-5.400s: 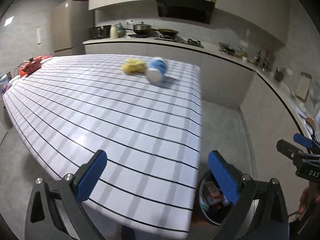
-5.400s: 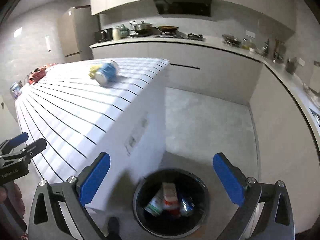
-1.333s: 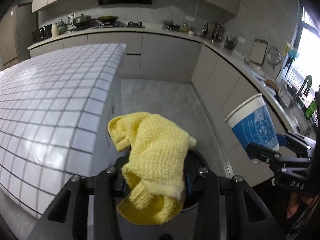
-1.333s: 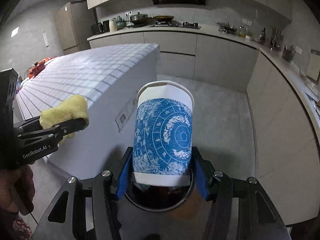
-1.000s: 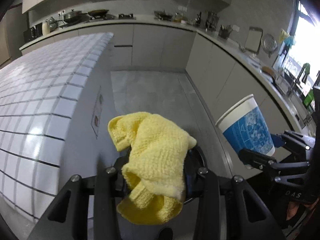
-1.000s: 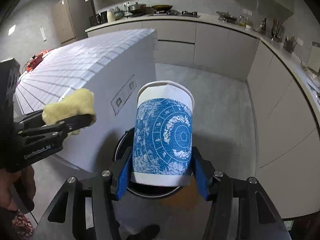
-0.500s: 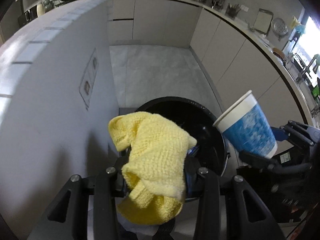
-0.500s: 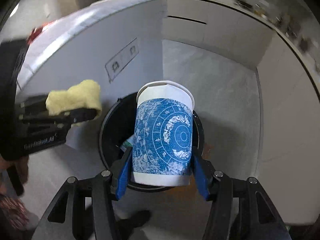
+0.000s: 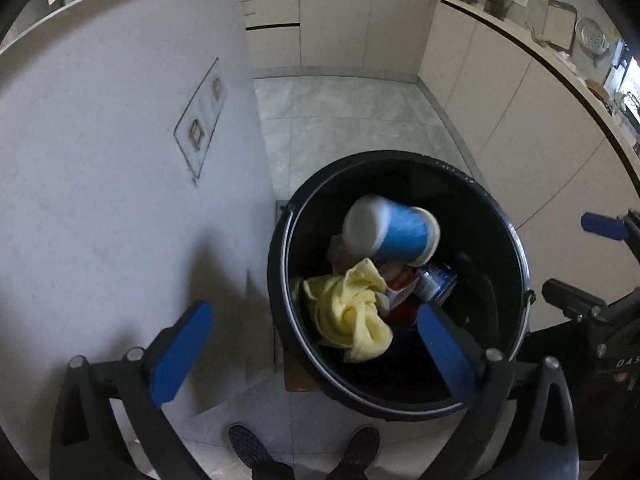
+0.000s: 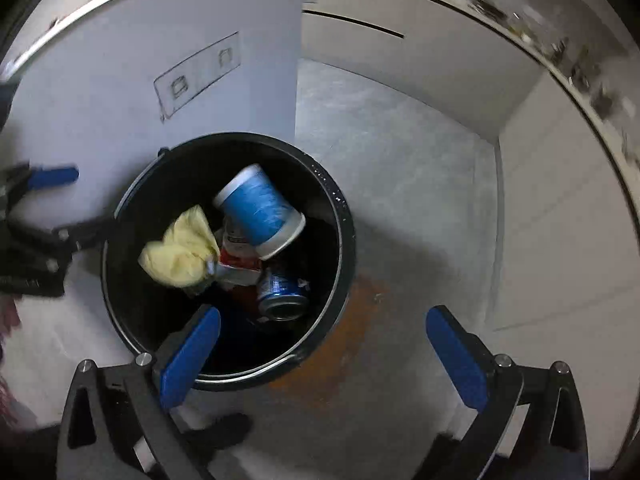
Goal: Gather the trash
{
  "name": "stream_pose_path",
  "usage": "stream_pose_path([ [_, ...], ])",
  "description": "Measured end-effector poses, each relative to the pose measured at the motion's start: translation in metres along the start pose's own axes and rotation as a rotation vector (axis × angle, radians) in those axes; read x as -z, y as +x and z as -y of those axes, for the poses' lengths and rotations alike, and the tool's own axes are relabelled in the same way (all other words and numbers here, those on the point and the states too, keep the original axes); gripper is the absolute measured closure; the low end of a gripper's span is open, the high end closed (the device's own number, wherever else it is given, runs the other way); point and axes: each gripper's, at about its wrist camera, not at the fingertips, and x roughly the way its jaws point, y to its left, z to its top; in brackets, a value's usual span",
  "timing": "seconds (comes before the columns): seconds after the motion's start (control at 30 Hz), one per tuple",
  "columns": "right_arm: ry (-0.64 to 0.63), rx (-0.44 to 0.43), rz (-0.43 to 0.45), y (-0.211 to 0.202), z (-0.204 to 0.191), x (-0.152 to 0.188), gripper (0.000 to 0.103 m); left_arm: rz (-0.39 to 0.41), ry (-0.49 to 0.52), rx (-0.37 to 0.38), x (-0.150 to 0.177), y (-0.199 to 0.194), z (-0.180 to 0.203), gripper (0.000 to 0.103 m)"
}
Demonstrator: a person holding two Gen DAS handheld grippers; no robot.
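Observation:
A black round trash bin [image 9: 516,280] stands on the floor beside the white island; it also shows in the right wrist view [image 10: 348,236]. Inside it lie a yellow knitted cloth [image 9: 348,316] [image 10: 178,252], a blue and white paper cup [image 9: 394,230] [image 10: 262,210] on its side, a drink can [image 10: 282,292] and a red and white carton [image 10: 240,264]. My left gripper [image 9: 312,346] is open and empty above the bin's near left rim. My right gripper [image 10: 320,356] is open and empty above the bin's near right side.
The white island side panel [image 9: 100,140] with two sockets rises left of the bin. Grey cabinets [image 9: 500,92] run along the back and right. The person's shoes [image 9: 304,452] stand at the bin's near side. An orange-brown patch [image 10: 344,340] marks the floor by the bin.
Both grippers have opened. The yellow cloth and the paper cup have dropped from them into the bin. Both cameras now look more steeply down.

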Motion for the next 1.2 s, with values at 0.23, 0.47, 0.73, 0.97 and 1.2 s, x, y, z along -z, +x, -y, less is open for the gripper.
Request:
stream_pose_path([
  [0.23,0.071,-0.021,-0.001,0.002,0.002,-0.001,0.000,-0.023,0.001,-0.003,-0.007,0.006,0.000,0.000],
  [0.47,0.069,-0.001,0.018,-0.015,0.002,0.001,0.000,0.000,0.009,-0.006,-0.012,-0.013,0.004,0.000],
  [0.73,0.097,0.063,0.093,-0.071,0.003,-0.002,0.000,0.077,0.016,0.024,-0.023,-0.071,0.005,0.000],
  [0.97,0.149,0.106,0.142,-0.130,-0.006,0.005,0.000,0.153,0.003,0.083,-0.032,-0.126,-0.006,0.000],
  [1.2,0.242,0.140,0.179,-0.181,-0.018,0.006,0.000,0.227,0.008,0.101,-0.034,-0.173,-0.022,0.000],
])
